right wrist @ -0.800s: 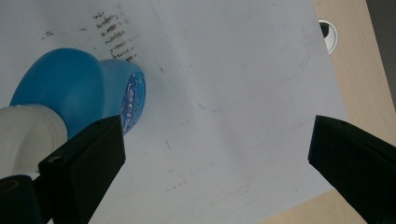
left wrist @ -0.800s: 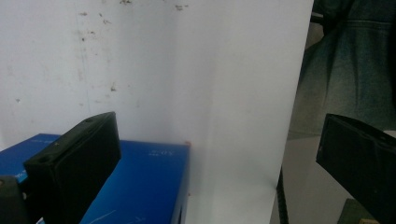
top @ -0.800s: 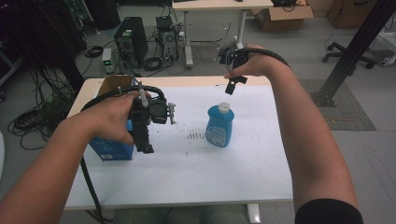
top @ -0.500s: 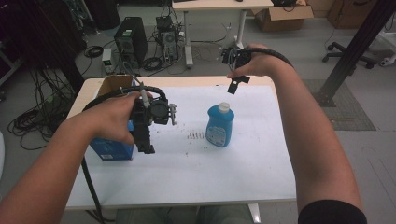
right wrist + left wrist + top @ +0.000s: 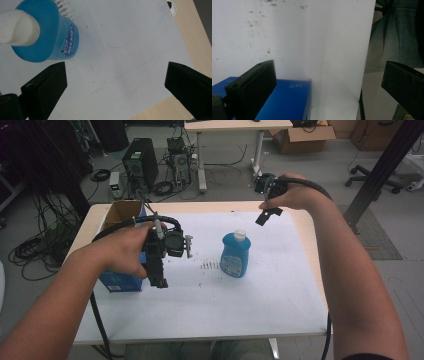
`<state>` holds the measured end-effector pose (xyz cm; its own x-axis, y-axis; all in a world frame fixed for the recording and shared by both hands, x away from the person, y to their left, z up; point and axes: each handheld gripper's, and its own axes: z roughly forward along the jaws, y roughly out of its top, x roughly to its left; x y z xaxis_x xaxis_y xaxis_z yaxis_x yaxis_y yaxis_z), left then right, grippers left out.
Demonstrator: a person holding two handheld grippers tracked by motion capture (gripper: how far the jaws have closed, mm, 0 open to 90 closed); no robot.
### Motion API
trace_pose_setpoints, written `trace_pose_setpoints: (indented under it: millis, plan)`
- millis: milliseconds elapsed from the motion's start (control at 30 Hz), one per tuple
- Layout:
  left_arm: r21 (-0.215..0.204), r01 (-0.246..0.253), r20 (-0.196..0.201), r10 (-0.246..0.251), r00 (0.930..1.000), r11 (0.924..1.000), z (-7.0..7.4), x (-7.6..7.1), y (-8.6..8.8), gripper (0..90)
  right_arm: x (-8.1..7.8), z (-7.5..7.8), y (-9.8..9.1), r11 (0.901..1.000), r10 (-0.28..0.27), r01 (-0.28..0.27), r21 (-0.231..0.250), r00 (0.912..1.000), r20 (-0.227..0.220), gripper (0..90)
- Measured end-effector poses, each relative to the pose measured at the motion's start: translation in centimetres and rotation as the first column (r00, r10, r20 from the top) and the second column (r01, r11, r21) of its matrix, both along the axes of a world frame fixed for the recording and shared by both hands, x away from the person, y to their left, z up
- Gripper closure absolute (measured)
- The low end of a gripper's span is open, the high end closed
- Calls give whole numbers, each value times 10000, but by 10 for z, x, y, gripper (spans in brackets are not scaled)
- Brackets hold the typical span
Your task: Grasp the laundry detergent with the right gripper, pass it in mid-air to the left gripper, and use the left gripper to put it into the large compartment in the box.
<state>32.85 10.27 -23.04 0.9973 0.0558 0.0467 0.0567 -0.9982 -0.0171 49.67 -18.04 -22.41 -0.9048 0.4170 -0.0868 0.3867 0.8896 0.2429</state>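
While the blue bottle (image 5: 235, 255) stands upright near the middle of the white sheet (image 5: 260, 295), nothing touches it. Held above the table's far edge, the right gripper (image 5: 263, 215) points down with its jaws spread wide and empty; in the right gripper view the bottle (image 5: 45, 37) sits off to one side, with bare sheet between the jaws. Near the sheet's left edge, the left gripper (image 5: 157, 270) hangs above the blue box (image 5: 120, 281), jaws spread and empty. Open sheet lies around the bottle.
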Motion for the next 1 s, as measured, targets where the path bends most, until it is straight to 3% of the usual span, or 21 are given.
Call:
trace_pose_setpoints:
  millis: [33,300,767,1000]
  plan:
    - [13,-71,-28,71,10000,10000,0,-1,0,2,-4,0,-6,9998,-22,21,184,10000,84,42]
    - [30,12,11,-12,10000,10000,0,-3,0,2,-23,-4,-21,9994,74,-80,351,9998,172,43]
    - [-134,119,141,-117,9998,9998,1,-10,3,2,-54,-15,-38,9978,103,-122,655,9995,284,43]
    - [-74,183,134,-182,9997,9998,0,-11,3,2,-67,-28,-44,9942,110,-148,1068,9993,355,43]
